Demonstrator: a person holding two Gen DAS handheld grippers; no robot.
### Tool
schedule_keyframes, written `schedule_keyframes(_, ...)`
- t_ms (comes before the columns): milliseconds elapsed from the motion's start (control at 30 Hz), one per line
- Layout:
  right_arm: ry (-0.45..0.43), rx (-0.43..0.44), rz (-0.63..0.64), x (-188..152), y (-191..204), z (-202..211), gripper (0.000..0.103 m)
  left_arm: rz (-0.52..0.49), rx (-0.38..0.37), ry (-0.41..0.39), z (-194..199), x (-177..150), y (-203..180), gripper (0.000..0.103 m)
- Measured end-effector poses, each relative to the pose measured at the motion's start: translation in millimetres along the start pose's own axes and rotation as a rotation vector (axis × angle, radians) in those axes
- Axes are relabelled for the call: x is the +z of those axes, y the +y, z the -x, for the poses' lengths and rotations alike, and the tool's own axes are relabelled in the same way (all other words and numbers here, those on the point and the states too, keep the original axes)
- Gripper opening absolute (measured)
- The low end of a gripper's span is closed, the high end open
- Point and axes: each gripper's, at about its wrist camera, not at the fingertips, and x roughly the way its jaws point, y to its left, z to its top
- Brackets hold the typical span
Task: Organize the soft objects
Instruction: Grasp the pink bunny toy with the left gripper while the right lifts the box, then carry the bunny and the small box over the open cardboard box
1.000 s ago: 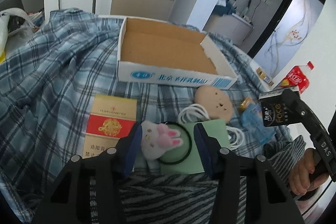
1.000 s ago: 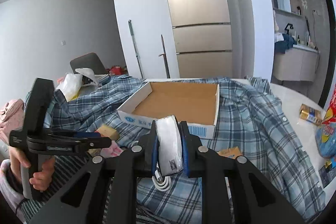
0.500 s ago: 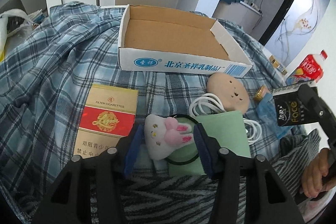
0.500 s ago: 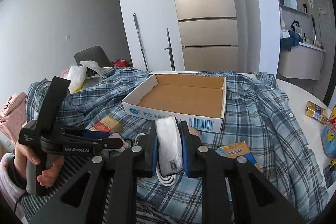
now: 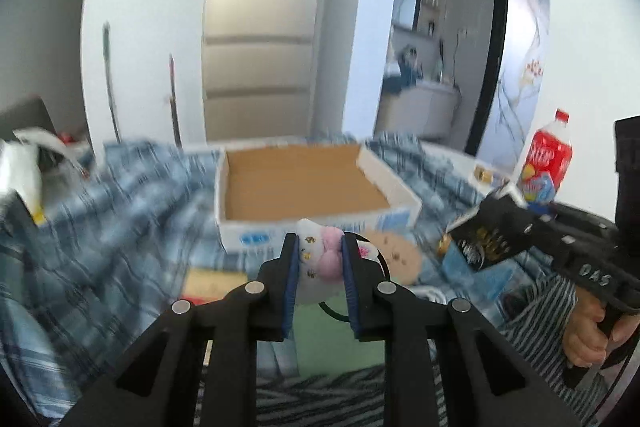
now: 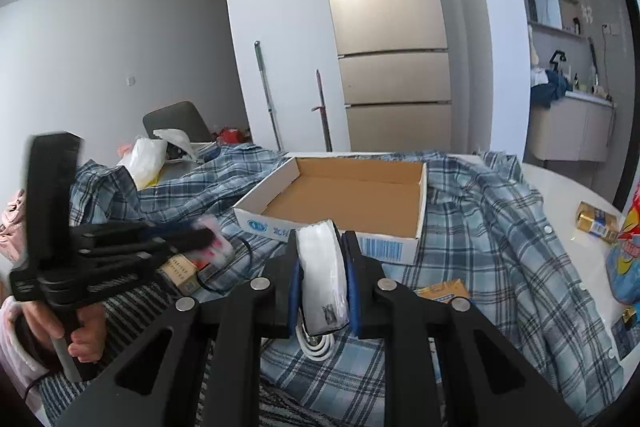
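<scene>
- The cardboard box (image 6: 348, 195) sits on the plaid shirt (image 6: 492, 227) spread over the table, and its brown floor is bare: nothing has gone into it yet, so I'd say the sorting has barely started.
- The left claw (image 5: 319, 259) is clamped on a small plush bunny (image 5: 320, 257), held up off the cloth just short of the box's front wall.
- The right claw (image 6: 322, 275) is pinched tight on a white soft pack (image 6: 322, 275), with a coiled white cable (image 6: 318, 347) hanging under it, also in front of the box.
- So two soft things are in hand but not placed.
- Left on the shirt: a tan round pad (image 5: 394, 253), a green cloth (image 5: 340, 343), plus a yellow carton (image 6: 442, 289) that looks hard and probably stays.
</scene>
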Motion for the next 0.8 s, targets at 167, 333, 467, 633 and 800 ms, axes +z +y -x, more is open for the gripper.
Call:
schedule_keyframes(167, -0.001, -0.006, -0.005, 0.9, -0.9, -0.2, 0.018, 0.018, 0.015, -0.105, 18.0, 5.0, 5.0, 0.022)
schedule_keyframes(333, -0.028, -0.027, -0.008, 2.5, -1.6, 5.9, 0.018, -0.001, 0.027, -0.141, 40.7, 13.2, -1.9, 0.022)
schedule_keyframes(467, -0.038, -0.046, -0.03, 13.7, -3.7, 13.1, 0.018, -0.045, 0.038, -0.169, 56.0, 26.9, -13.5, 0.022)
schedule_keyframes(633, -0.096, -0.092, 0.003, 50.9, 0.5, 28.3, 0.018, -0.08, 0.059, -0.243, 72.0, 64.5, -26.0, 0.022)
schedule_keyframes(800, -0.193, -0.125, 0.033, 103.8, 8.2, 38.4, 0.018, -0.118, 0.125, -0.369, 78.4, 107.5, -40.6, 0.022)
